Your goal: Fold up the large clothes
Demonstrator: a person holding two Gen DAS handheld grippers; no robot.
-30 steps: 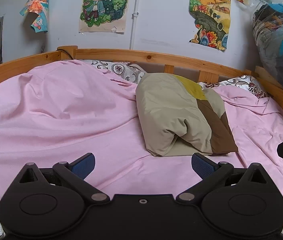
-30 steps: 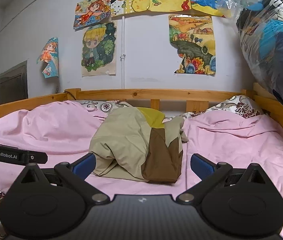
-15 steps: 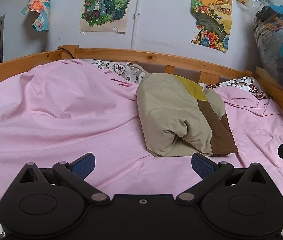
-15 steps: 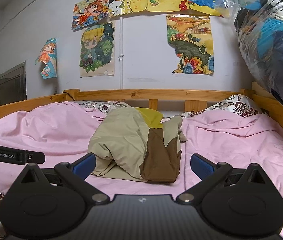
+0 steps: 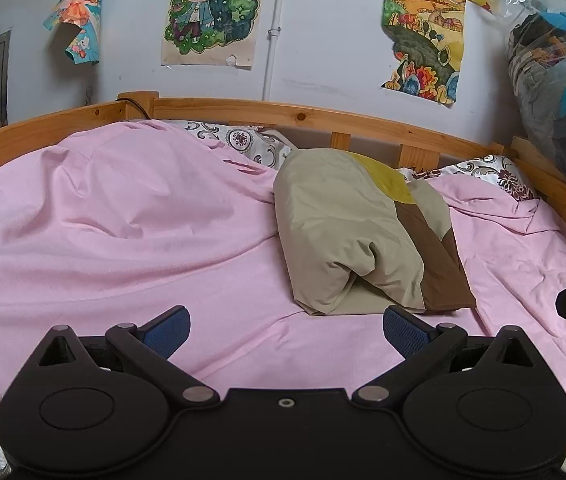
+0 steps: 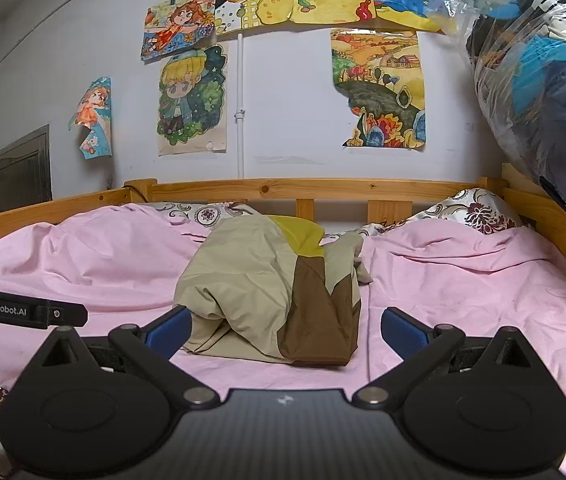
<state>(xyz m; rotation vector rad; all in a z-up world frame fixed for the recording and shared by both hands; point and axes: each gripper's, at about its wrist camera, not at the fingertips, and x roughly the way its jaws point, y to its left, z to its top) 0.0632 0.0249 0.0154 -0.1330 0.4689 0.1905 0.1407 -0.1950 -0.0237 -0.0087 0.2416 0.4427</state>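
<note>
Left view: the left tongs hang spread wide and empty over the pink sheet, the folded jacket lying just ahead, slightly right. Right view: the right tongs, also apart, frame the jacket squarely, likely backed off a finished fold.

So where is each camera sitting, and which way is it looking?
Left wrist view: sits on the left gripper, low over the pink sheet, facing the wooden headboard; the folded beige and brown garment lies ahead to its right. Its own open fingers show, and the right gripper's edge at far right.
Right wrist view: sits on the right gripper, facing the same headboard, garment straight ahead. Its open fingers show, and the left gripper's edge at far left.
Both share the garment, sheet, headboard and wall drawings.
</note>
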